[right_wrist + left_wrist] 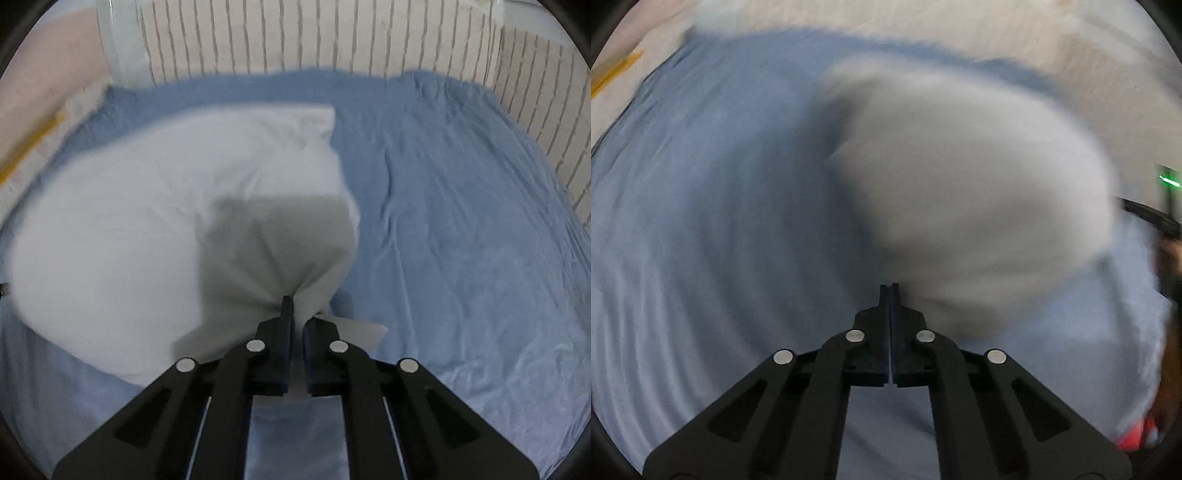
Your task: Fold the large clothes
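Note:
A large white garment [155,221] lies bunched on a blue bedsheet [461,221]. My right gripper [297,314] is shut on a gathered fold of it, and the cloth fans out up and to the left from the fingertips. The left wrist view is blurred by motion. There the white garment [979,192] billows to the right and narrows down to the tips of my left gripper [889,290]. That gripper's jaws are pressed together on the garment's edge.
A striped cream cloth [314,37] runs along the back and right of the bed. A pale pink thing with a yellow stripe [33,147] lies at the left. At the right edge of the left wrist view are a hand [1171,258] and a dark gripper part [1152,216].

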`<action>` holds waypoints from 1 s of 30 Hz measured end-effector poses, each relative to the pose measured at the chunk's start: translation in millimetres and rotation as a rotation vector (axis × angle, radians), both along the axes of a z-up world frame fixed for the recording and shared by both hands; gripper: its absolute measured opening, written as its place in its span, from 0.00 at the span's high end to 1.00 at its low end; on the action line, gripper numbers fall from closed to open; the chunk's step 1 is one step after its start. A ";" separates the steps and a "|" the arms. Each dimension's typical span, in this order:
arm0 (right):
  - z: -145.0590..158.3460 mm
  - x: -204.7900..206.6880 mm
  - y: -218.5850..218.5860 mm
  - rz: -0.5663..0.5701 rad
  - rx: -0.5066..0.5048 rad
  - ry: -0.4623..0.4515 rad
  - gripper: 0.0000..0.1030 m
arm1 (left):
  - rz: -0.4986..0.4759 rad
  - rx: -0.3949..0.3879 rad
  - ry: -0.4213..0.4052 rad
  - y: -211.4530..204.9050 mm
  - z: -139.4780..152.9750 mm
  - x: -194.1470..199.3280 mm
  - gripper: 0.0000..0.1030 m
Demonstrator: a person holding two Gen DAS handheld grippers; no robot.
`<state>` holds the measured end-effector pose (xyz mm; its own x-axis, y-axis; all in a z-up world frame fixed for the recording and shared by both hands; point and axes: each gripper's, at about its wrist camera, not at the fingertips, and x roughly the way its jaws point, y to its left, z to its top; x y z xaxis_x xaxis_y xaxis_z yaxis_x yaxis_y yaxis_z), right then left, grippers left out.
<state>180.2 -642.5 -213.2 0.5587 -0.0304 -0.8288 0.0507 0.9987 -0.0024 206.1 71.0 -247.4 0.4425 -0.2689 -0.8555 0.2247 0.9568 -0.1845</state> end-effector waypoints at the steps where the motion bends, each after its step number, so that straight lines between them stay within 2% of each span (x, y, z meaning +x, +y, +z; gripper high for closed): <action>1: -8.3 -1.2 -1.6 -0.009 0.007 0.019 0.94 | 0.022 -0.017 0.024 5.1 -8.9 -0.1 1.00; 3: -9.3 -6.6 -8.3 -0.031 0.043 0.033 0.91 | 0.064 -0.049 0.023 14.7 -8.0 -7.2 1.00; 4: -3.0 -10.8 -11.8 -0.036 0.049 0.028 0.90 | 0.074 -0.039 0.011 17.0 -2.2 -10.8 1.00; 6: 13.8 -17.6 -17.6 -0.050 0.036 -0.001 0.80 | 0.097 0.012 -0.043 17.1 20.9 -17.5 0.98; 8: 30.5 -20.8 -21.6 -0.075 0.030 -0.048 0.79 | 0.121 0.020 -0.080 12.9 43.2 -16.3 0.83; 9: 38.0 -22.5 -22.6 -0.077 0.040 -0.070 0.73 | 0.127 0.011 -0.102 8.7 55.8 -14.7 0.58; 10: 51.1 -21.5 -21.6 -0.080 0.059 -0.102 0.66 | 0.145 0.015 -0.128 1.6 69.1 -11.9 0.23; 11: 61.3 -19.5 -18.9 -0.085 0.070 -0.132 0.49 | 0.160 0.024 -0.146 -5.1 78.2 -9.2 0.10; 12: 67.8 -18.4 -15.8 -0.085 0.076 -0.156 0.37 | 0.173 0.023 -0.172 -15.7 90.2 -5.5 0.03; 13: 77.4 -13.2 -9.4 -0.073 0.087 -0.188 0.35 | 0.167 0.003 -0.182 -23.6 97.8 -2.4 0.03; 15: 84.1 -0.5 1.0 -0.046 0.080 -0.202 0.30 | 0.125 -0.057 -0.174 -52.2 113.7 13.5 0.03; 20: 78.3 45.0 36.8 0.014 0.036 -0.169 0.30 | 0.096 0.018 -0.153 -115.9 126.5 51.8 0.03; 21: 75.2 58.4 41.7 0.013 0.030 -0.151 0.30 | 0.087 0.044 -0.156 -131.4 128.1 54.3 0.06; 22: 73.9 62.7 44.1 0.011 0.027 -0.140 0.30 | 0.077 0.080 -0.161 -134.4 125.4 56.6 0.24; 23: 72.0 70.3 45.9 0.012 0.028 -0.124 0.38 | 0.062 0.121 -0.142 -141.3 123.4 66.0 0.39; 24: 69.6 85.0 47.9 0.018 0.036 -0.094 0.68 | 0.045 0.143 -0.087 -145.5 117.8 79.6 0.71; 25: 67.9 92.4 48.4 0.023 0.047 -0.071 0.84 | 0.037 0.139 -0.027 -149.3 115.9 96.9 0.89; 26: 64.6 102.0 48.5 0.028 0.080 -0.030 0.96 | 0.039 0.134 0.021 -152.6 108.1 104.7 0.91; 30: 45.6 141.7 44.3 0.032 0.152 0.101 0.96 | 0.055 0.216 0.142 -139.3 76.7 140.6 0.95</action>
<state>321.9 -598.3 -167.6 0.4714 0.1160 -0.8743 0.0258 0.9891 0.1451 346.7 -68.2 -170.7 0.3230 -0.0518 -0.9450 0.1576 0.9875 -0.0003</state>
